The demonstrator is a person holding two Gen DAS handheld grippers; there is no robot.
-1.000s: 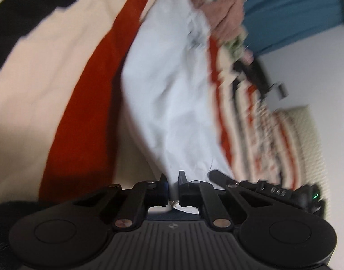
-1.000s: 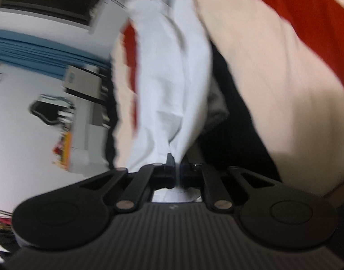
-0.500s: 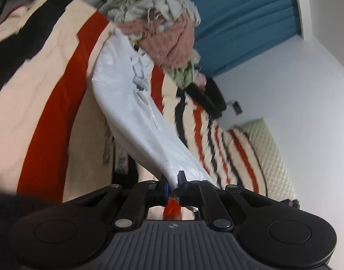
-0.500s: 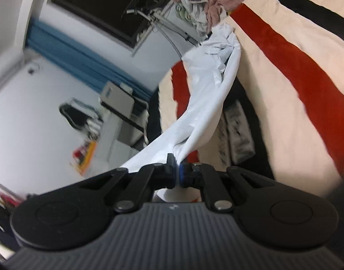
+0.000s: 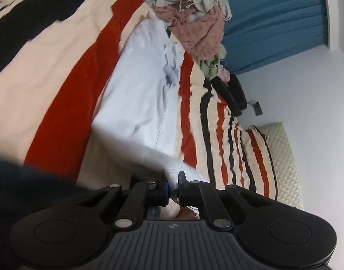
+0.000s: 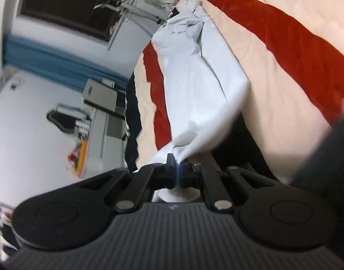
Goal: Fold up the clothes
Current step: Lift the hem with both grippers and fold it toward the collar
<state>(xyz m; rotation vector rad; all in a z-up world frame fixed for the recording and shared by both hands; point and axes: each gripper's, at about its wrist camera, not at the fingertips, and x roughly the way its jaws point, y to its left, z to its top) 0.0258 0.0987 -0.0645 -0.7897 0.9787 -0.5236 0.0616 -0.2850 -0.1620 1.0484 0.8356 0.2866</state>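
A pale blue-white garment (image 5: 140, 94) lies stretched along a striped bed cover, its far end bunched near a heap of clothes. My left gripper (image 5: 173, 183) is shut on the garment's near edge. In the right wrist view the same garment (image 6: 194, 76) runs away from me, and my right gripper (image 6: 176, 168) is shut on another part of its near edge. The cloth sags between both grips and the bed.
The bed cover (image 5: 59, 72) has cream, red and black stripes. A heap of unfolded clothes (image 5: 194, 22) sits at the far end, by a blue curtain (image 5: 273, 22). A quilted cream pillow (image 5: 282, 157) lies right. A desk with clutter (image 6: 97, 117) stands beside the bed.
Both grippers have pulled back from the clothes heap, still shut on the garment. The garment has come down from hanging bunched to lying spread flatter on the bed cover.
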